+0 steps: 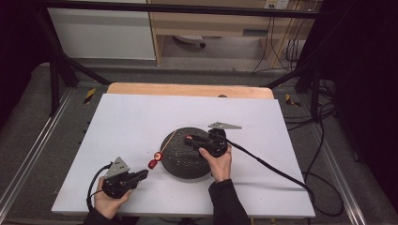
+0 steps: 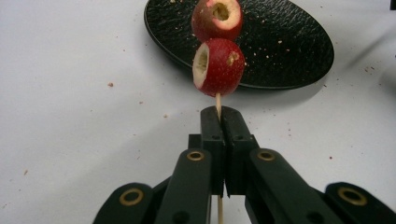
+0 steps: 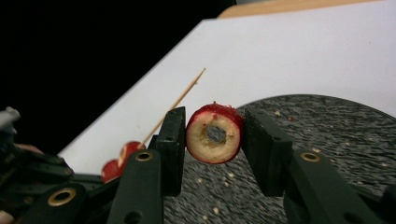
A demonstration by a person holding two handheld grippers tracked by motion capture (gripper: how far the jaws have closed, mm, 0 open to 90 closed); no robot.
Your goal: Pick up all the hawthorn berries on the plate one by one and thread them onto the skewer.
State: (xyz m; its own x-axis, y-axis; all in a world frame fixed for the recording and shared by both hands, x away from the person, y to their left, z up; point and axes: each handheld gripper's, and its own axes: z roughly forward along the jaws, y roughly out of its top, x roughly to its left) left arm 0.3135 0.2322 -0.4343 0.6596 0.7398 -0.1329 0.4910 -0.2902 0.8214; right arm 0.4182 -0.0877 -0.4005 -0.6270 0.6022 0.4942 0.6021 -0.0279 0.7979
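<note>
My left gripper (image 2: 218, 116) is shut on the lower end of a thin wooden skewer (image 2: 218, 100). Two red cored fruits (image 2: 218, 66) are threaded on it just past the jaws. In the high view this gripper (image 1: 141, 174) sits at the front left, and the skewer (image 1: 168, 143) slants up over the black plate (image 1: 180, 164). My right gripper (image 3: 214, 123) is shut on a third cored red fruit (image 3: 215, 133), hole facing the camera, held above the plate (image 3: 327, 130). The skewer's bare tip (image 3: 187, 91) lies just left of that fruit. In the high view the right gripper (image 1: 190, 139) is over the plate.
A white sheet (image 1: 141, 117) covers the wooden table (image 1: 187, 89). Crumbs dot the sheet (image 2: 70, 93) and the plate (image 2: 289, 42). The right gripper's cable (image 1: 272, 166) trails to the right. Dark frame bars and floor cables surround the table.
</note>
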